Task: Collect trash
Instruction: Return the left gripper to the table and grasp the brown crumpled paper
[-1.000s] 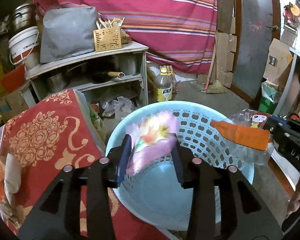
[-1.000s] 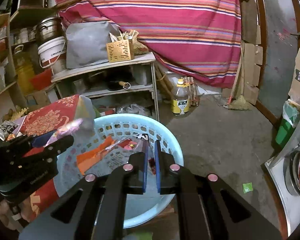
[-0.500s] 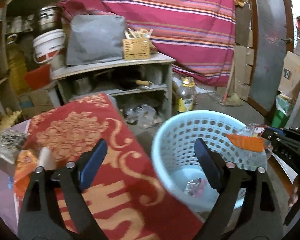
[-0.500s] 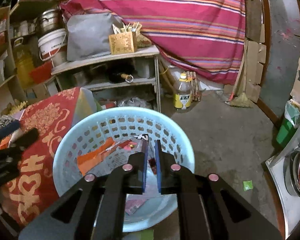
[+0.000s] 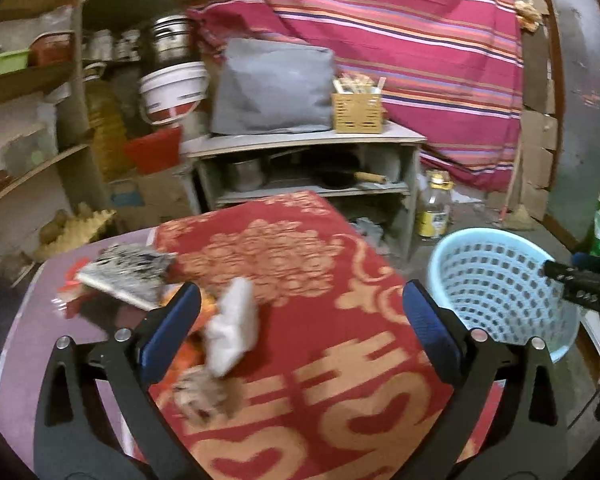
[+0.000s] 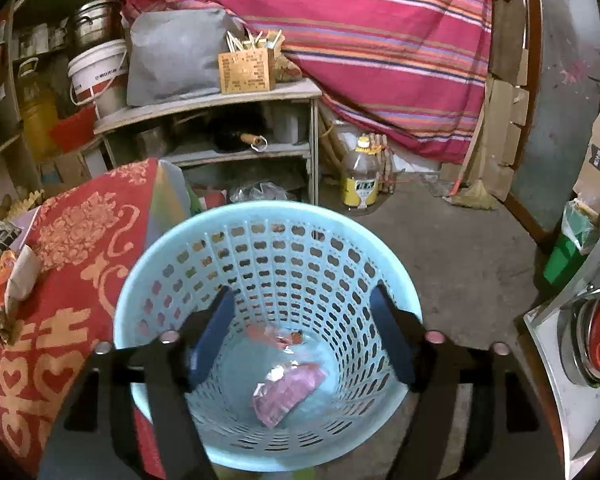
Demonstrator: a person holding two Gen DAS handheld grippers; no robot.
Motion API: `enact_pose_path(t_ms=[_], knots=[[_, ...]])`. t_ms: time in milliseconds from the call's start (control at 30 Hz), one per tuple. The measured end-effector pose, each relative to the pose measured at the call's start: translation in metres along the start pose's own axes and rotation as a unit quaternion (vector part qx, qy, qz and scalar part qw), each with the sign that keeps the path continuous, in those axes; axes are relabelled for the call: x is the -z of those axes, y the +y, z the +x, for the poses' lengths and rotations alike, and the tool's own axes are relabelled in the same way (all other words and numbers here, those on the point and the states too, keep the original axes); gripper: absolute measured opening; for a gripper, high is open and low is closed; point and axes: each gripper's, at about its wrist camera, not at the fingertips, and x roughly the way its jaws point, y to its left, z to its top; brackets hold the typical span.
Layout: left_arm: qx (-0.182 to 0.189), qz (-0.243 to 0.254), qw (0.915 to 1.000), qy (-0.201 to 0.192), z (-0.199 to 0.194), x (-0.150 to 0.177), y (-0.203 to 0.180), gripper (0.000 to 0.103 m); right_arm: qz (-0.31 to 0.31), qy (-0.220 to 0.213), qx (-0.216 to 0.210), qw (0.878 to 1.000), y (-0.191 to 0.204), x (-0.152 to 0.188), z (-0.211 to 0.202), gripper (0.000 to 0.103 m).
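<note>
A light blue perforated basket (image 6: 284, 240) stands on the floor beside the table; it also shows in the left wrist view (image 5: 496, 276). A pink wrapper (image 6: 288, 394) and a clear orange-printed wrapper (image 6: 278, 336) lie at its bottom. My right gripper (image 6: 304, 336) is open and empty over the basket. My left gripper (image 5: 300, 332) is open and empty above the red-and-gold tablecloth (image 5: 300, 280). A white crumpled paper (image 5: 232, 332), an orange wrapper (image 5: 204, 308) and a brownish scrap (image 5: 204, 396) lie near its left finger. A black-and-white packet (image 5: 128, 272) lies further left.
A grey shelf unit (image 5: 308, 152) with pots, a grey bag and a wooden box stands behind the table. An oil bottle (image 6: 360, 180) stands on the concrete floor. A striped cloth hangs behind. A metal appliance with a red knob (image 6: 596, 340) is at the right.
The left gripper dropped the pink wrapper into the basket, opened and swung left over the table. The right gripper opened and its clear orange wrapper now lies in the basket.
</note>
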Motion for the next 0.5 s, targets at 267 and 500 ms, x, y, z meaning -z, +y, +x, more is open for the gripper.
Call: enact_pose_path(t_ms=[267, 500], knots=[[-0.047, -0.016, 0.9988, -0.001, -0.015, 0.009, 0.06, 0.097, -0.026, -0.045, -0.022, 0.998, 0.042, -0.006, -0.032, 0.084], [-0.078, -0.028, 0.9966, 0.0, -0.025, 0.019, 0.105, 0.097, -0.061, -0.072, -0.052, 0.994, 0.095, -0.006, -0.053, 0.086]])
